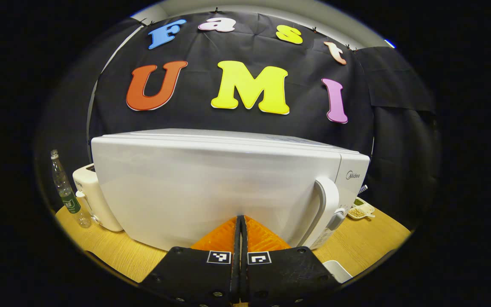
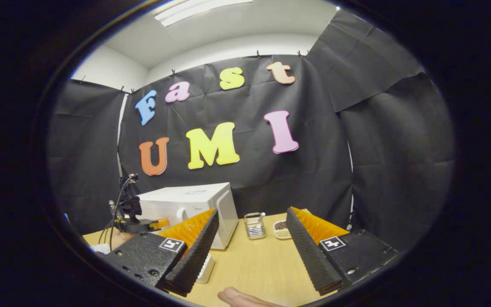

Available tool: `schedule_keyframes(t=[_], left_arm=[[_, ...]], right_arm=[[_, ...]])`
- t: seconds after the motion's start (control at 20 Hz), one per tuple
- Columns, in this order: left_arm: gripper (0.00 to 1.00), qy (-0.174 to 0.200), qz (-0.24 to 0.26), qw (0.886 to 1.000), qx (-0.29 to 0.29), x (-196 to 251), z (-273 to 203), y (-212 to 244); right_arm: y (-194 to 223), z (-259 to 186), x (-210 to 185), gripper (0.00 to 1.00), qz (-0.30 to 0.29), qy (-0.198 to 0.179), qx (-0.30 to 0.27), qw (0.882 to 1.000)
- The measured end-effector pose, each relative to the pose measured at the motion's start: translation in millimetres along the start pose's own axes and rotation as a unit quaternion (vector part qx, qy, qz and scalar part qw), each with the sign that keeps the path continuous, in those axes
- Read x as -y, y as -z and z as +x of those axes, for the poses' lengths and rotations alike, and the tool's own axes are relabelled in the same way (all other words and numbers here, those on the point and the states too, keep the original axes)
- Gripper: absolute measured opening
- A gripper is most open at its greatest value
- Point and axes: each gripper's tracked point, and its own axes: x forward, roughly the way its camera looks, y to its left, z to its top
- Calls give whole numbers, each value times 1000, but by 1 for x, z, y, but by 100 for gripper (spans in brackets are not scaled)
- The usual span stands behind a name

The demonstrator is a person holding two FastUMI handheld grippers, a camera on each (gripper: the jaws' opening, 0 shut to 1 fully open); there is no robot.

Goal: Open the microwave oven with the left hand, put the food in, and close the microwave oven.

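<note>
Left tool (image 1: pixel 241 232) closed, right tool (image 2: pixel 249 251) spread wide

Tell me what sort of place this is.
Most likely a mock kitchen set up in a recording booth, not a real home: a white microwave oven, a toaster and a plastic bottle stand on a wooden table with black cloth hung behind as the wall.
</note>
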Motion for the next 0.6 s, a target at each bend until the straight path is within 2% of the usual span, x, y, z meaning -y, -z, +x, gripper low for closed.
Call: schedule_keyframes(t=[0.05,0.1,0.15,0.2,0.25,0.3,0.35,0.5,0.6], left_arm=[[0,0,3,1000,0,0,0,-1],[0,1,7,1000,-4,0,1,-1],[0,2,10,1000,-6,0,1,-1],[0,4,12,1000,-12,-1,0,0],[0,4,13,1000,-15,-2,0,1],[0,-5,16,1000,-20,-7,0,3],[0,-14,16,999,-31,-12,-2,7],[0,-17,3,999,-38,-12,-14,6],[0,2,-3,999,-34,0,-36,1]], right_arm=[[-2,-4,0,90,-3,4,1,1000],[-3,-9,-2,100,-3,8,0,1000],[-3,-14,-5,90,-3,8,1,1000],[-3,-18,-9,100,-2,7,-1,1000],[0,-23,-11,100,1,9,-3,1000],[-1,-29,-14,90,6,5,-2,1000],[-2,-35,-20,100,9,2,-1,1000],[3,-44,-23,100,10,7,-5,1000],[7,-46,-25,100,11,13,-12,1000]])
